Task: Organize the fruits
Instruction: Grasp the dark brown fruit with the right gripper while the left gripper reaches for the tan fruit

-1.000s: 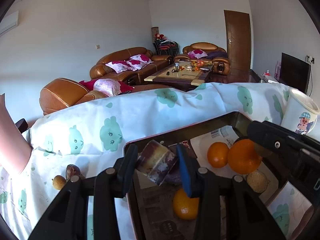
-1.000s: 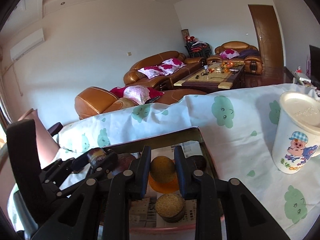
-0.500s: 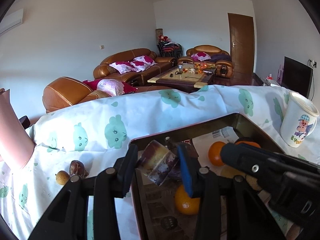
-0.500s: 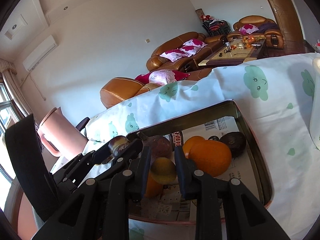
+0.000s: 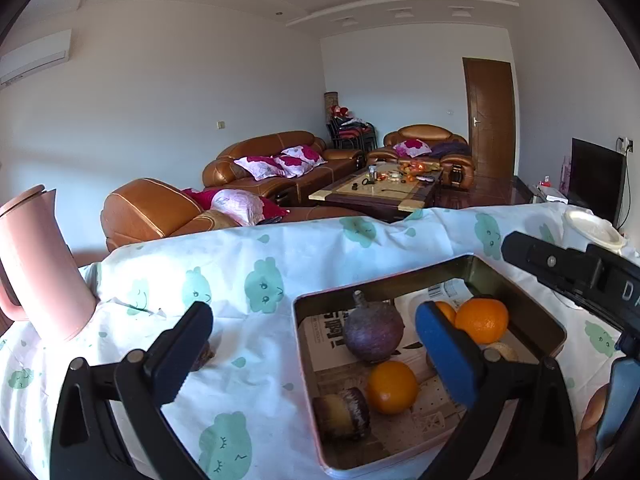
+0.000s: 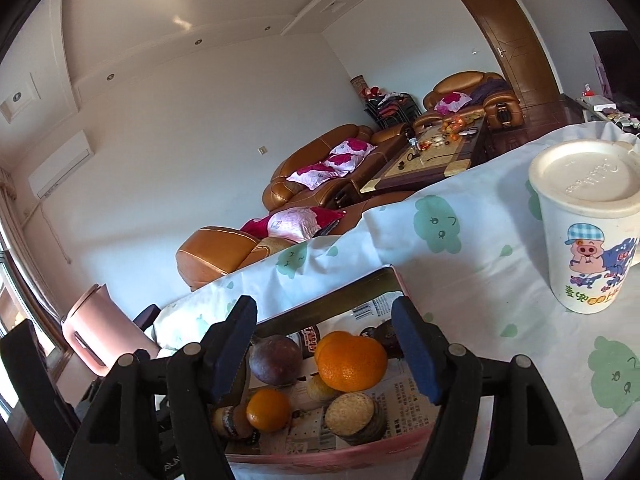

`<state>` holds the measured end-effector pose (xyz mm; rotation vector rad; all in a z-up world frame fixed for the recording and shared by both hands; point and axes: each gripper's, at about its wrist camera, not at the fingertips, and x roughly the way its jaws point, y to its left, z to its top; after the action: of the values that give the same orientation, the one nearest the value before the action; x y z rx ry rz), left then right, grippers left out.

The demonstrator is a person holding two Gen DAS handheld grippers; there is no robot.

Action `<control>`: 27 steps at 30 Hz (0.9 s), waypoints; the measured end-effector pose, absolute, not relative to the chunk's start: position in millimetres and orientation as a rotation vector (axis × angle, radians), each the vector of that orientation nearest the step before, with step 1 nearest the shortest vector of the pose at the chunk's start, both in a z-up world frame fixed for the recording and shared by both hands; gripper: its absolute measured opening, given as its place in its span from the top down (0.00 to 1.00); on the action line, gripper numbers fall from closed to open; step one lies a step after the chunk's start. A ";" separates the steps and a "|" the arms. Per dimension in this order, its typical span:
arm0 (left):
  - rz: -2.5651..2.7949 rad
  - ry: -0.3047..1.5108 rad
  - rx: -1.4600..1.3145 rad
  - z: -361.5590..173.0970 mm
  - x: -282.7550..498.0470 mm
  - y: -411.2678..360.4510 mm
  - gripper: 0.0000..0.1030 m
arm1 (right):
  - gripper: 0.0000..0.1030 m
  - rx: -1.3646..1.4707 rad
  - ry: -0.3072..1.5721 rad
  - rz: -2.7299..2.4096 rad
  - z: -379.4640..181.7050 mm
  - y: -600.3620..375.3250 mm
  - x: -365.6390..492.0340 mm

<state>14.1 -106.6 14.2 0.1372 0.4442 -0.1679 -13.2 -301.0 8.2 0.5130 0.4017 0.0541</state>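
Note:
A shallow metal tray [image 5: 384, 285] lined with newspaper sits on the cloud-print cloth. In it lie a purple round fruit [image 5: 374, 330], two oranges [image 5: 392, 386] [image 5: 482, 320] and a cut brown fruit piece [image 5: 340, 412]. My left gripper [image 5: 316, 340] hovers over the tray's near left corner, its jaws opening wide with nothing pressed between the pads. My right gripper [image 6: 326, 346] is above the tray [image 6: 340, 298], its jaws opening too. The big orange [image 6: 350, 362] and purple fruit [image 6: 276, 360] lie below it, untouched. A small brown fruit [image 5: 204, 356] lies on the cloth, half hidden by my left finger.
A pink jug [image 5: 36, 272] stands at the table's left end. At the right, beside the tray, stands a white lidded cup [image 6: 588, 232] with a pig cartoon. The right gripper's black frame [image 5: 560, 272] crosses the tray's far right corner. Sofas and a coffee table lie beyond the table.
Both grippers have opened. The cut fruit piece left my left jaws and lies in the tray. The round yellowish fruit is out of my right jaws. Both views shifted and tilted.

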 end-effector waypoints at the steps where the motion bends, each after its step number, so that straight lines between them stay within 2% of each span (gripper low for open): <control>1: -0.160 0.446 0.135 14.0 14.0 -103.2 0.00 | 0.31 0.496 0.397 0.045 8.3 -298.5 -14.0; 11: -0.119 0.486 0.114 4.3 15.6 -61.7 0.00 | 0.31 0.251 0.341 -0.046 14.3 -259.6 -32.0; 27: -0.087 0.557 0.124 -4.6 20.5 -14.1 0.00 | 0.31 0.250 0.388 -0.070 10.4 -212.0 -44.7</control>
<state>20.5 -14.1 -4.6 0.1242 0.5572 -0.0867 -44.7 -212.0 10.4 0.2497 0.3877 -0.0696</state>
